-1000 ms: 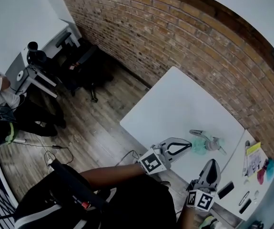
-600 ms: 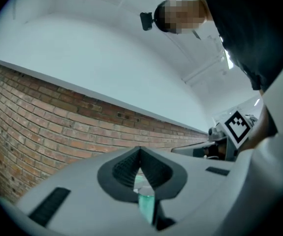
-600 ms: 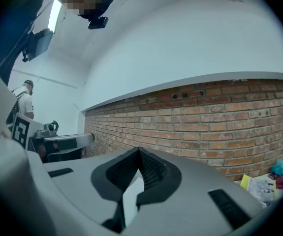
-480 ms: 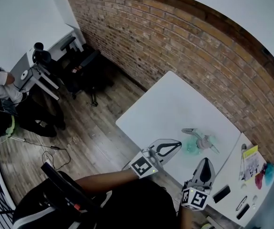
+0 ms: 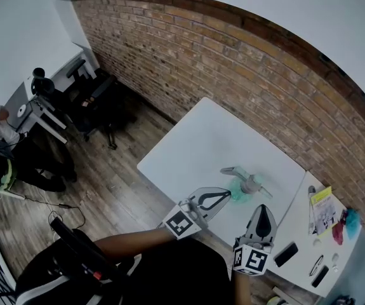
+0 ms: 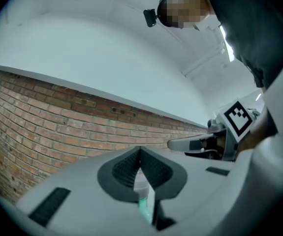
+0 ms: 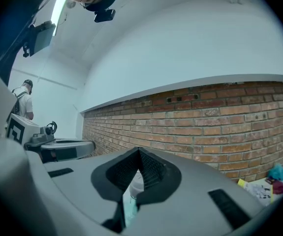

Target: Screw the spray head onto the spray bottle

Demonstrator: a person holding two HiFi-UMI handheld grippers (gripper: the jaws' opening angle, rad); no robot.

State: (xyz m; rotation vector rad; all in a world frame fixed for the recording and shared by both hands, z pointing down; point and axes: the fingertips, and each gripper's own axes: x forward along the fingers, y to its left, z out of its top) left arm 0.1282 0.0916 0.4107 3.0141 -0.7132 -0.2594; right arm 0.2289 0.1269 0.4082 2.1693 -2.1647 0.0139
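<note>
Both tongs are clenched, tips together, with nothing gripped. The left tongs (image 5: 226, 195) and the right tongs (image 5: 263, 208) hang side by side over the near edge of the white desk (image 5: 195, 148), each pointing roughly level toward the brick wall (image 5: 233, 62). Each gripper view shows its ribbed pads met at the tip. Through the narrow slit beneath them shows only a sliver of teal and pale plastic that lies farther off on the desk, not between the pads.

That plastic is the spray bottle (image 5: 237, 194), a small teal body lying on its side on the desk, with the grey spray head (image 5: 252, 184) at its right end. In the head view the pair lies straight ahead of the tongs, just beyond their tips. Its long axis seems to run across the tongs' line of reach, with the teal body toward the left tongs and the head toward the right tongs. The left tongs look the nearer, their tip just short of the teal body; the right tongs stand a little farther back.

Thin grey parts stick out of the head on both sides. At this size it cannot be told whether the head is threaded onto the neck or merely rests against it. The scene therefore fits loose parts lying ready as well as a joined bottle laid down. Any grasp would call for the tongs to part first.
</note>
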